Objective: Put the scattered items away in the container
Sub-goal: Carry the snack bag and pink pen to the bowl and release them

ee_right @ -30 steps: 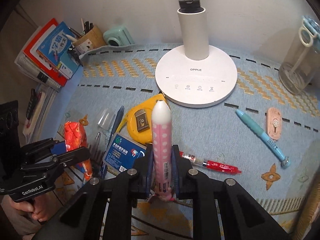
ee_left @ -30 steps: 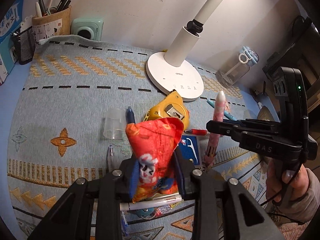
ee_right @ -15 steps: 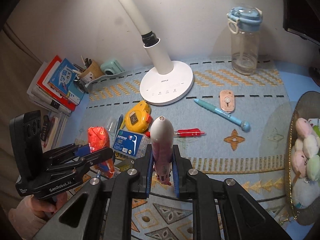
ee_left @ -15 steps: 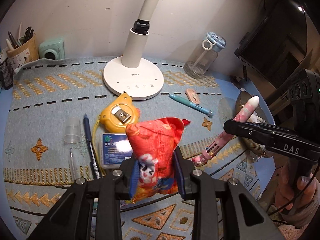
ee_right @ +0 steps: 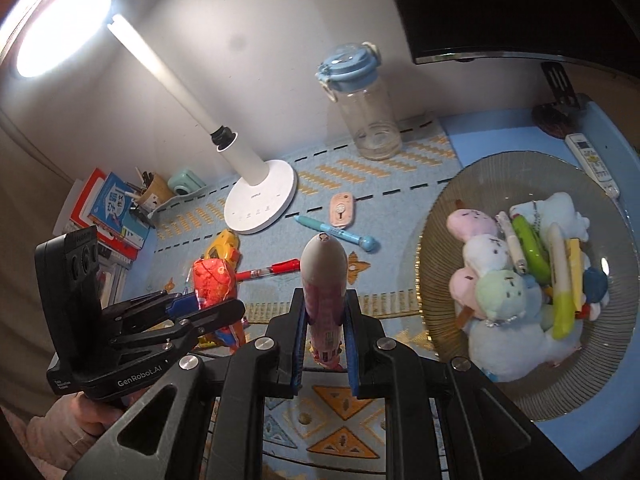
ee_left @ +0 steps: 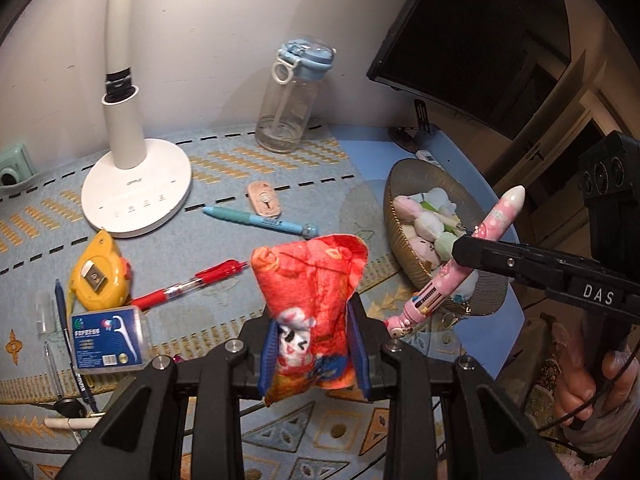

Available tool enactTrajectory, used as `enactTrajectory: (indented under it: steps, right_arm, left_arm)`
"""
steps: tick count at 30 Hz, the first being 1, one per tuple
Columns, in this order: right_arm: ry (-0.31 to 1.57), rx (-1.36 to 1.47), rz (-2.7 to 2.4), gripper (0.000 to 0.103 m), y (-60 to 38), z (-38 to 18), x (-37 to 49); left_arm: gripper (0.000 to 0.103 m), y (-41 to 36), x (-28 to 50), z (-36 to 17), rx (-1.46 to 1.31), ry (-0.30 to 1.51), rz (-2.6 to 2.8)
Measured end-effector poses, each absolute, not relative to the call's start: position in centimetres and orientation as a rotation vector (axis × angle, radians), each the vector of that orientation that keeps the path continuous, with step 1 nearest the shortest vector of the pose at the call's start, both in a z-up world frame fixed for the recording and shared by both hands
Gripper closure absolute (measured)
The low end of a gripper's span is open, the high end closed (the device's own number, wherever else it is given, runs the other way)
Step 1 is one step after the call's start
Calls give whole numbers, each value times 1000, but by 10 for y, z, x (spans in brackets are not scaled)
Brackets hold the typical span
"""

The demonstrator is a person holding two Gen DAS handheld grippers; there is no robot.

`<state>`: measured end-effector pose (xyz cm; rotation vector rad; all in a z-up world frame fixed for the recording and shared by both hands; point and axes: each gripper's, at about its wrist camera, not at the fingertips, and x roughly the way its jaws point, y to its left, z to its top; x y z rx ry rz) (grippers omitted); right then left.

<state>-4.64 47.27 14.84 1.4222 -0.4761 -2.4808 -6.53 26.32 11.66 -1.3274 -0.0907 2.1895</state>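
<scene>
Surface: desk covered by a light-blue woven mat (ee_left: pixel 224 248) with orange and dashed-black patterning; bare blue desktop showed past the mat's right edge. White desk lamp (ee_right: pixel 260 200) stood at the back, lit, against a plain pale wall. Clear water bottle (ee_left: pixel 290 108) with blue lid stood upright to the lamp's right. A dark monitor (ee_left: pixel 472 36) occupied the far right corner. Books and a pen cup (ee_right: pixel 154 190) stood at the far left.

Loose on the mat: yellow tape measure (ee_left: pixel 100 276), red pen (ee_left: pixel 188 286), teal pen (ee_left: pixel 260 222), small pink case (ee_left: pixel 264 200) just behind the teal pen, floss-pick box (ee_left: pixel 106 338).

Container: ribbed glass bowl (ee_right: pixel 452 200) at the right end of the desk, already holding several plush toys (ee_right: pixel 484 272) and pens.

Left gripper (ee_left: pixel 314 344): jaws closed partway on a red-orange snack packet (ee_left: pixel 312 280), blue pads pressing both its sides; packet upright, its top standing above the fingers, clear of the mat.

Right gripper (ee_right: pixel 323 336): jaws nearly closed on a fat pink polka-dot pen (ee_right: pixel 324 280), clamped near its lower end, tip pointing forward. In the left wrist view this pen hung over the near rim of the bowl, not touching it.
</scene>
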Motion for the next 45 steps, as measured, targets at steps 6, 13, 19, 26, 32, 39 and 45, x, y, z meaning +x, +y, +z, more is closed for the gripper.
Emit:
enactTrajectory:
  steps: [6, 13, 19, 26, 32, 39, 45]
  right_arm:
    - [-515, 1405, -2544, 85, 516, 161, -34]
    - [-525, 1408, -2653, 85, 564, 175, -27]
    - [-551, 1462, -2731, 85, 606, 170, -17]
    - [-561, 1562, -2718, 85, 631, 152, -15]
    - [-476, 1644, -2665, 85, 631, 135, -24]
    - [-499, 1654, -2604, 85, 642, 120, -39]
    - [-476, 1675, -2585, 85, 646, 110, -53]
  left_arm:
    - [76, 305, -69, 124, -1298, -52, 2147]
    - [76, 349, -76, 132, -1259, -18, 2100]
    - [76, 394, -85, 134, -1217, 21, 2044]
    - [76, 442, -93, 125, -1213, 25, 2003]
    - [76, 476, -100, 123, -1202, 34, 1987]
    - [76, 510, -107, 108, -1240, 49, 1966]
    - [76, 524, -106, 95, -1272, 46, 1967]
